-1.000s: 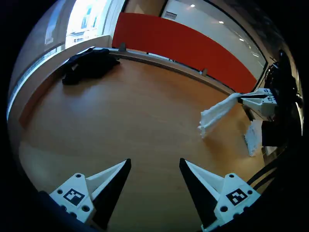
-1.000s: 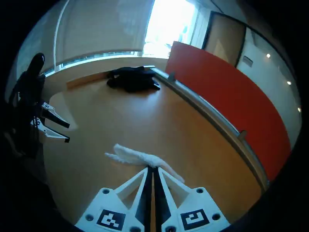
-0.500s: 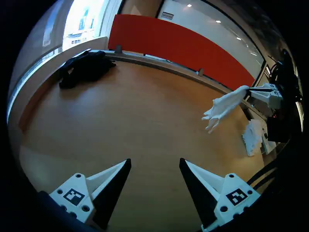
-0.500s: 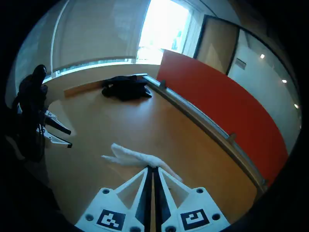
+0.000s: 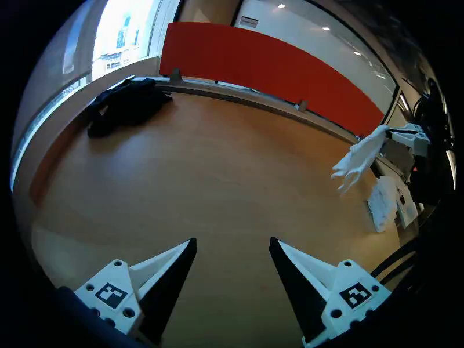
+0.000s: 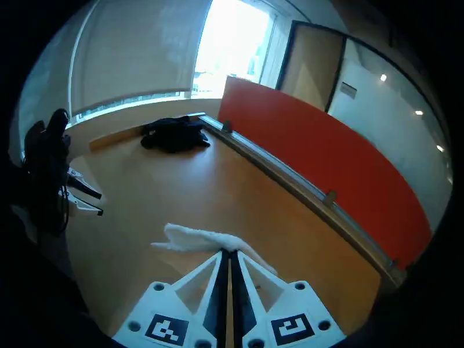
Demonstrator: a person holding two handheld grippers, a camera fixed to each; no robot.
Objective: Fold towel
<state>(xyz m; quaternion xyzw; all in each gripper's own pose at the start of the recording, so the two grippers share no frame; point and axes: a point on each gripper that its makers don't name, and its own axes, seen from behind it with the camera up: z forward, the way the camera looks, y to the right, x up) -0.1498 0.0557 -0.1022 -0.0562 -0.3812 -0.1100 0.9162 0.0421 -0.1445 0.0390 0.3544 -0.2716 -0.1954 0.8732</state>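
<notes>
A white towel hangs in the air over the right end of the wooden table, pinched at its top by my right gripper. In the right gripper view, the right gripper is shut on the towel, which trails out ahead and to the left of the fingertips. My left gripper is open low over the near part of the table, with nothing between its fingers. It also appears far left in the right gripper view, where the left gripper is held by a dark-sleeved arm.
A second white cloth lies at the table's right edge beside some papers. A black garment is heaped at the far left corner near the window. A red partition runs along the table's far edge.
The right gripper has lifted the towel and carried it rightward in the left gripper view, so it now hangs off the table. The left gripper has stayed open and still.
</notes>
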